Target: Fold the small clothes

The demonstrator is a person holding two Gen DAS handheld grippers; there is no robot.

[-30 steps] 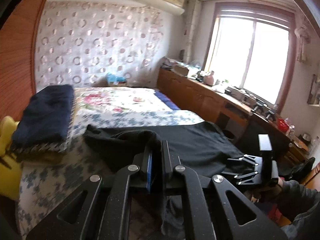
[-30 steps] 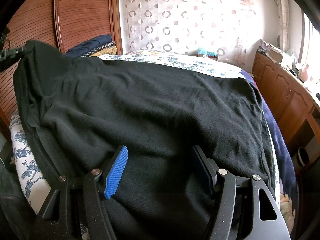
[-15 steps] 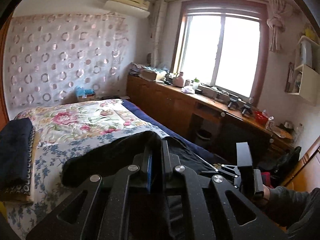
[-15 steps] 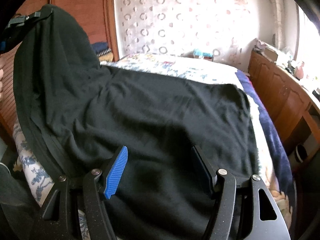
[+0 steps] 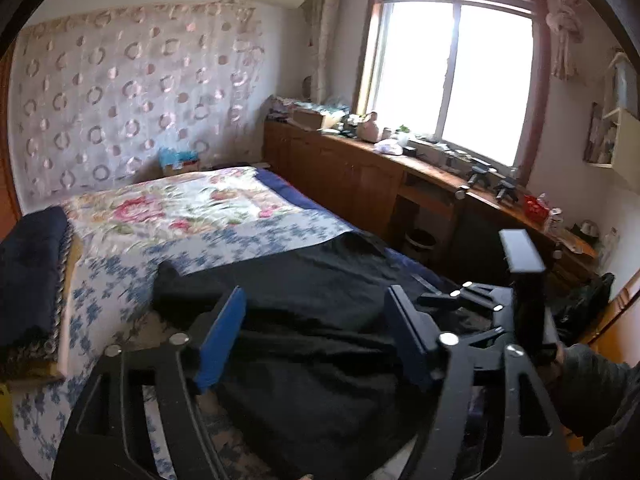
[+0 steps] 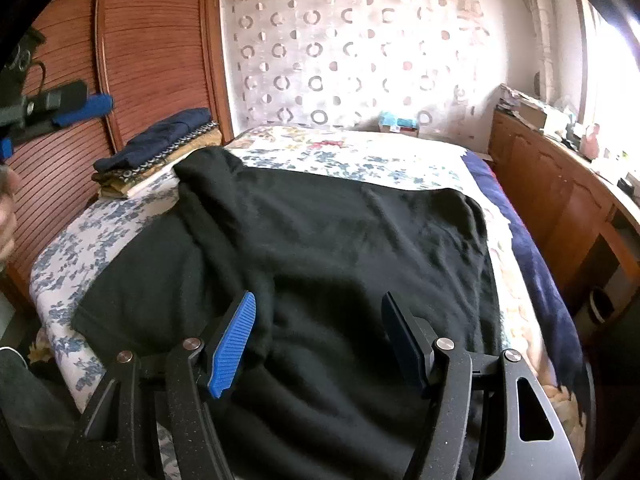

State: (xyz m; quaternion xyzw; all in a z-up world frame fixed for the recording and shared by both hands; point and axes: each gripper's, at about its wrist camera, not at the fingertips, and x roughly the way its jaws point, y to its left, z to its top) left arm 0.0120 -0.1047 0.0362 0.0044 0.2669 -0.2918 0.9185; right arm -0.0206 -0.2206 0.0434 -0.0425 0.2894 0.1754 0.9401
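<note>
covering floral bed (image 6: 60, 256), black garment (image 6: 340, 248), sunlit window (image 5: 452, 76)

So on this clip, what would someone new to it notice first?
Most likely the large black garment spread across the near end of the floral-sheeted bed, one edge folded over on its left. Both the left gripper and the right gripper hover open above it, the left's jaws having just opened with no cloth pinched. A stack of folded dark blue clothes sits by the wooden wardrobe.
</note>
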